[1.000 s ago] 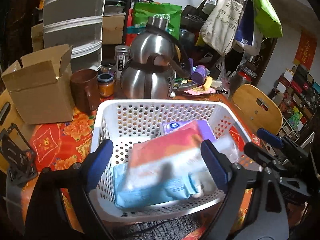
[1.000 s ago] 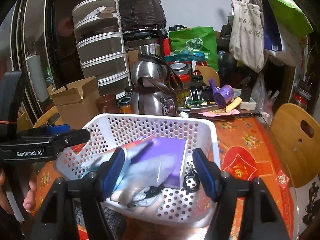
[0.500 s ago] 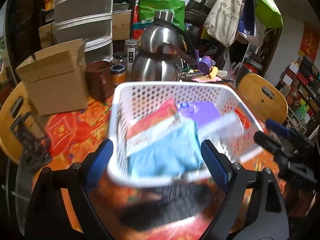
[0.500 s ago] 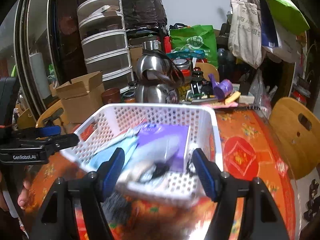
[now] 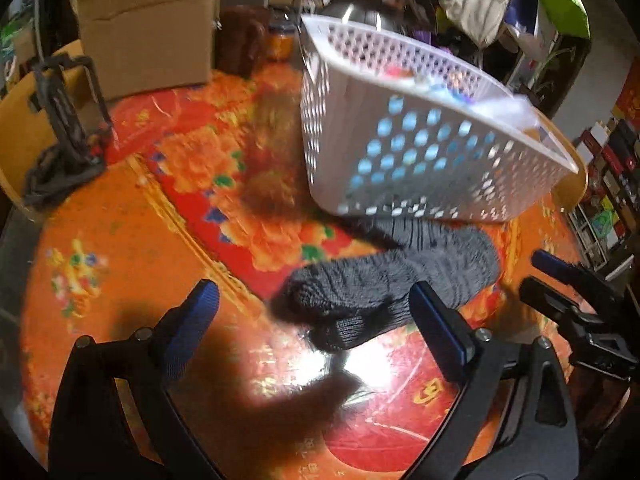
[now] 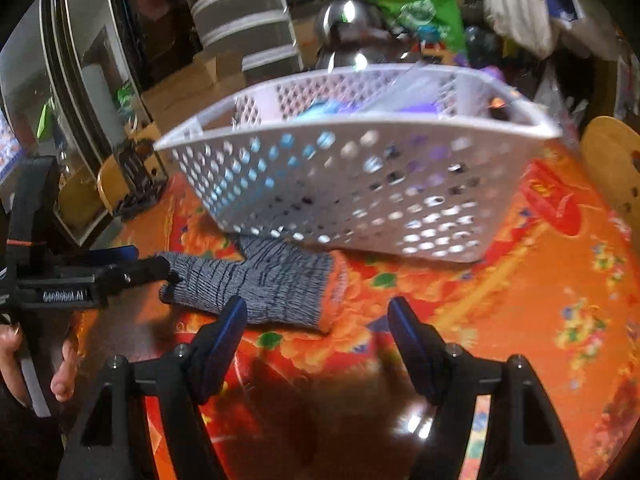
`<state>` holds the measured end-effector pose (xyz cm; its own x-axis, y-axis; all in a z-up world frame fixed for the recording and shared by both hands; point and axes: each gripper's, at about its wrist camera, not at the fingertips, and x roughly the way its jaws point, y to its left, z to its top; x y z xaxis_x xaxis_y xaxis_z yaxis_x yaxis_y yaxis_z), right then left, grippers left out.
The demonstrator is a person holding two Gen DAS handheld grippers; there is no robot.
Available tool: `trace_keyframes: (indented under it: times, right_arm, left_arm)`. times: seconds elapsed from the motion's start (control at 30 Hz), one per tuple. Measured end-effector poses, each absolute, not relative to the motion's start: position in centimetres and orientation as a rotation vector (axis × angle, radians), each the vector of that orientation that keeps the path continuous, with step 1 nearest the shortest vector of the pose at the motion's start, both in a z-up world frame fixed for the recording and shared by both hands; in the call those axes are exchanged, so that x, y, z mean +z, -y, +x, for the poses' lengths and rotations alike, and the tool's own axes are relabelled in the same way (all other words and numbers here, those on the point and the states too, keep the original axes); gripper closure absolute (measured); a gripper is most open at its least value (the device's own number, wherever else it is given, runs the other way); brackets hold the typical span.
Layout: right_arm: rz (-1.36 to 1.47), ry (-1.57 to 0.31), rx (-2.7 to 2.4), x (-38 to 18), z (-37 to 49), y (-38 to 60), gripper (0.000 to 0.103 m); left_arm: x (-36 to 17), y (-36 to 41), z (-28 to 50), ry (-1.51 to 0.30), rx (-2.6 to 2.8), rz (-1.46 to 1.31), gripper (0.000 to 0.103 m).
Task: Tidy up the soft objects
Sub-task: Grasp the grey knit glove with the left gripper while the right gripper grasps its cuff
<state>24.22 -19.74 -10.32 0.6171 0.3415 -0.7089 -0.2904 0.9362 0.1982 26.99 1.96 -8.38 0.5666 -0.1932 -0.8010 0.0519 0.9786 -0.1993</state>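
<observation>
The left gripper (image 5: 312, 320) is open, with its two blue-padded fingers (image 5: 192, 320) wide apart and nothing between them. It hangs above the table (image 5: 132, 264), which has an orange and red flowered cover. Just ahead of it, a little toward its right finger, lies a grey knitted glove (image 5: 384, 280) flat on the table. The glove is apart from both fingers.

Beyond the glove stands a white basket (image 5: 420, 152) with many round holes. Its near lower edge is just beside the far end of the glove; I cannot tell if they touch. Through the holes something light blue (image 5: 384, 160) is visible inside, but the picture is blurred and I cannot say more about it. Far ahead to the left of this gripper there is a cardboard box (image 5: 148, 28).

The right gripper (image 6: 316, 320) is also open and holds nothing. In its view the same glove (image 6: 272, 280) lies just ahead of its left finger, with an orange-edged cuff pointing to the right. The basket (image 6: 360, 184) is ahead of this gripper, behind the glove, and blue and purple soft packs (image 6: 400, 100) show above its rim. To the far left of the right gripper the left one (image 6: 132, 266) appears, its tips close to the finger end of the glove.
</observation>
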Motion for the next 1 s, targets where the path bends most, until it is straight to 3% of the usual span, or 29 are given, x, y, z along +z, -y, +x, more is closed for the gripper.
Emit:
trace_keyframes:
  times: [0.03,0.1,0.13,0.33,0.5,0.6,0.7,1.0]
  right_arm:
    - [0.06,-0.838,0.359,-11.0,24.6,19.2,0.037]
    - [0.048,-0.867,0.378,-11.8,25.1,18.4,0.058]
    - [0.042,-0.875,0.387,-12.0,25.2,18.0,0.062]
    - [0.029,-0.868,0.39,-12.5,25.1,17.8,0.069]
    - [0.005,-0.863,0.38,-12.5,25.2,17.6,0.078]
    - [-0.01,-0.86,0.379,-12.5,25.0,17.6,0.087]
    - [0.004,-0.857,0.393,-12.5,24.7,17.8,0.092]
    - [-0.016,-0.818,0.398,-11.9,23.5,17.5,0.093]
  left_arm:
    - [-8.8,-1.8,27.1,-0.963,-0.145,-0.153,0.008]
    - [-9.6,-1.7,27.1,-0.98,-0.156,-0.156,0.009]
    - [-9.8,-1.6,27.2,-0.98,-0.159,-0.163,0.009]
    - [-10.4,-1.7,27.2,-0.974,-0.193,-0.189,0.019]
    - [-10.1,-0.6,27.1,-0.957,-0.224,-0.144,0.049]
    - [-9.9,-0.3,27.1,-0.948,-0.227,-0.128,0.057]
    - [-9.5,-0.2,26.6,-0.925,-0.229,-0.128,0.071]
    - [-8.7,0.0,25.0,-0.892,-0.256,-0.117,0.081]
